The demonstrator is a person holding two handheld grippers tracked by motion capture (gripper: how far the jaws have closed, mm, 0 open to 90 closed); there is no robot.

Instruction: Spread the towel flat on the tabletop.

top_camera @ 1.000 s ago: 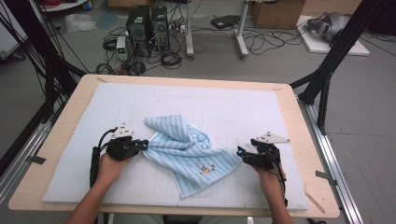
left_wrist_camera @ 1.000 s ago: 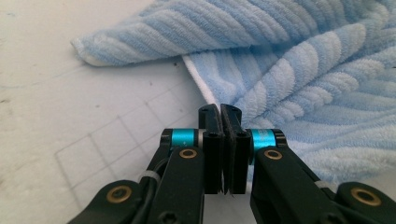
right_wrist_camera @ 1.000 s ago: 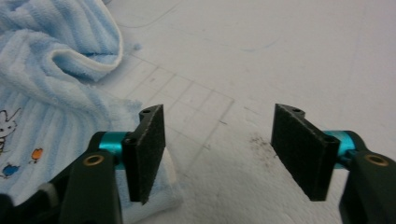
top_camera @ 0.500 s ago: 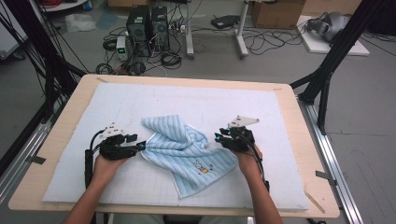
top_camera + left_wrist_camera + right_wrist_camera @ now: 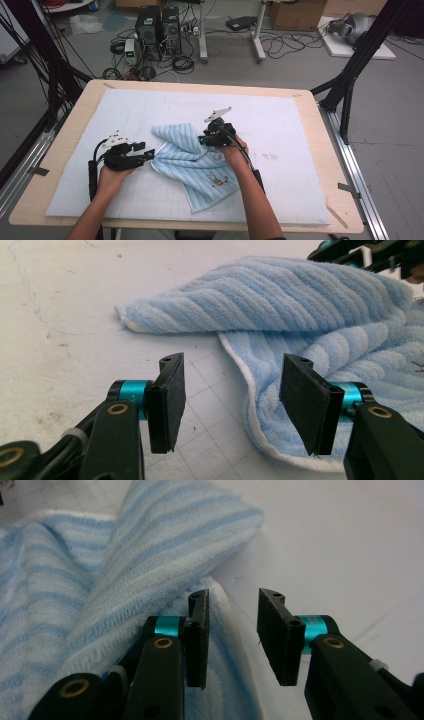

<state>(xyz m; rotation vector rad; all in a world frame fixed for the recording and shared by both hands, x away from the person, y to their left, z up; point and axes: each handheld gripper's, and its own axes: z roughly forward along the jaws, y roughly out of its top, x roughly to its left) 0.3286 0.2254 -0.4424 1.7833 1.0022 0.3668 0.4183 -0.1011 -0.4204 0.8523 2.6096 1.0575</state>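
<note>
While the striped towel (image 5: 192,162) lies rumpled mid-mat between my grippers, my right gripper (image 5: 202,140) hangs over its fold. My left gripper (image 5: 230,400) gapes, empty, at the hem. My right gripper (image 5: 232,630), narrowing on nothing, could miss that edge.

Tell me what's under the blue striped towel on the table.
The towel lies crumpled on a white gridded mat covering the wooden table. Its folds overlap, so whatever sits beneath the folded layers is hidden.
</note>
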